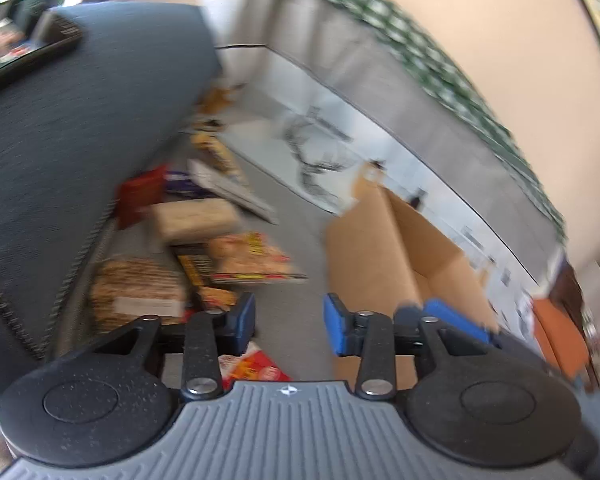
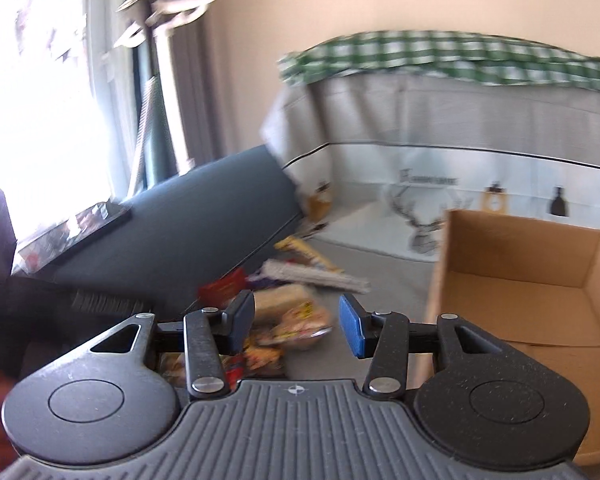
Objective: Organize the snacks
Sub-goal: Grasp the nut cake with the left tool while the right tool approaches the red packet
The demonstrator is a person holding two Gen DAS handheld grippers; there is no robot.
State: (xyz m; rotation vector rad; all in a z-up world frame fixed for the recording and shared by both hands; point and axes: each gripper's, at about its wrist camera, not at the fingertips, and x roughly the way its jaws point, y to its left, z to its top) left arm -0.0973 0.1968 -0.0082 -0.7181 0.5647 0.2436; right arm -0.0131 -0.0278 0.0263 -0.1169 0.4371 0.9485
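Observation:
Several snack packets lie in a loose pile point(image 1: 204, 236) on the grey floor beside a dark blue sofa; the pile also shows in the right wrist view point(image 2: 284, 304). An open, empty cardboard box point(image 1: 384, 248) stands to the right of the pile and also shows in the right wrist view point(image 2: 516, 280). My left gripper point(image 1: 290, 326) is open and empty above the floor between pile and box. My right gripper point(image 2: 296, 324) is open and empty, over the near packets. Both views are motion-blurred.
A dark blue sofa point(image 1: 72, 128) borders the pile on the left, with a black tray point(image 2: 72, 232) on it. A grey cloth with a deer print point(image 2: 424, 216) hangs behind, topped by green checked fabric point(image 2: 440, 56). A bright window point(image 2: 40, 92) is at left.

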